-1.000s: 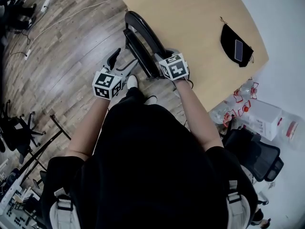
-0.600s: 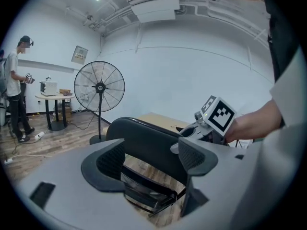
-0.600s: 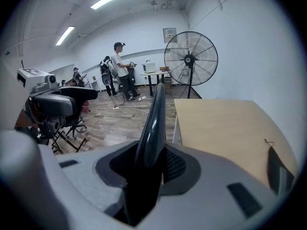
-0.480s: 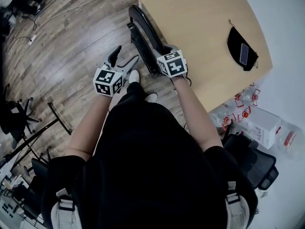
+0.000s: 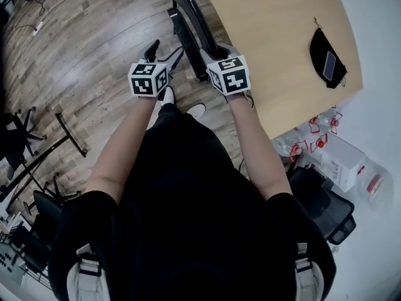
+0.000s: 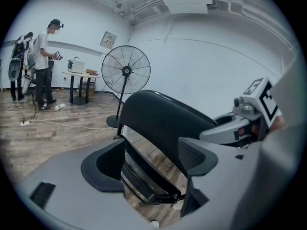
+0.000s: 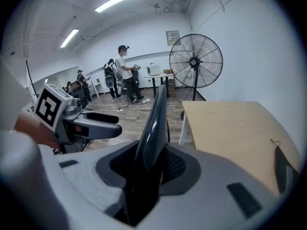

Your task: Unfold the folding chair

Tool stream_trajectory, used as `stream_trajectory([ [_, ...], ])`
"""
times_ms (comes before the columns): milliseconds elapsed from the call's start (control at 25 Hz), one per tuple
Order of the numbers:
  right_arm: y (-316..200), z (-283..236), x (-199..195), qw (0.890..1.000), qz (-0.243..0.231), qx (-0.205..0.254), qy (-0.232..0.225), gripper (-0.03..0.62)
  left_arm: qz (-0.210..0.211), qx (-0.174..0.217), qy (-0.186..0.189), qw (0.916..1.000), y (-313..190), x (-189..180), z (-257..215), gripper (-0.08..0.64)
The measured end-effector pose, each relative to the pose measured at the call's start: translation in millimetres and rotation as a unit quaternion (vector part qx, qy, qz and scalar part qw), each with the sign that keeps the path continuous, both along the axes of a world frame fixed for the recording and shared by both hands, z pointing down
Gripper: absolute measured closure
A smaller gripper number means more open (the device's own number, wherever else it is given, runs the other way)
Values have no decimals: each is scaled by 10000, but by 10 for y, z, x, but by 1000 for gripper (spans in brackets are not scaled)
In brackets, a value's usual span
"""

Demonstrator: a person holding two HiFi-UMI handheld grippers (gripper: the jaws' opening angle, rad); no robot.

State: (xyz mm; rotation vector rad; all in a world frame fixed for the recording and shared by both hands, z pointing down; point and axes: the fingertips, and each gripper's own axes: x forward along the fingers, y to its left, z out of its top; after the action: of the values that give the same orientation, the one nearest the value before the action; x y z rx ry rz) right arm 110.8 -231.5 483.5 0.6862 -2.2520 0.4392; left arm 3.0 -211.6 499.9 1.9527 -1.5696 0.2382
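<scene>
"Left gripper (image 5: pixel 164 54) has swung in and dipped toward the folding chair (image 5: pixel 188 14). A second ago it hung further back, nearer the person's body."

"Has it got hold of anything?"

"No. Its jaws are spread wide with the folded seat (image 6: pixel 144 178) framed between them, and as far as I can see they aren't pinching it. The right gripper (image 5: pixel 212 54) is clamped on the edge of the backrest (image 7: pixel 151 119), same grip as before."

"And the chair itself?"

"Folded flat, upright on the wooden floor (image 5: pixel 94 55), just beside the table (image 5: pixel 269 36)."

"So how should they go about it?"

"I'd keep the back steady with the right, bite the seat's edge squarely, then swing it down, away from the table."
</scene>
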Motion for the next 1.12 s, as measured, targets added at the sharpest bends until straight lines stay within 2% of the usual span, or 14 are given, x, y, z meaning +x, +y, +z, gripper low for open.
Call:
stream_trajectory([
  [200,81,22,-119,9999,80,17,94,466,-284,-529,401,9974,-117,-126,472,219],
  [560,112,57,-198,9990,422,50,157,466,-525,-1130,675,9899,-424,-205,1187,219],
  [800,128,67,-174,9981,590,69,162,466,-843,-1633,1134,9764,-576,-47,1624,219],
  [960,86,72,-166,9976,674,79,104,466,-1074,-1854,1143,9701,-703,37,1834,218],
  [1120,65,97,-133,9972,731,91,135,466,-1346,-2200,1201,9587,-732,115,2038,218],
])
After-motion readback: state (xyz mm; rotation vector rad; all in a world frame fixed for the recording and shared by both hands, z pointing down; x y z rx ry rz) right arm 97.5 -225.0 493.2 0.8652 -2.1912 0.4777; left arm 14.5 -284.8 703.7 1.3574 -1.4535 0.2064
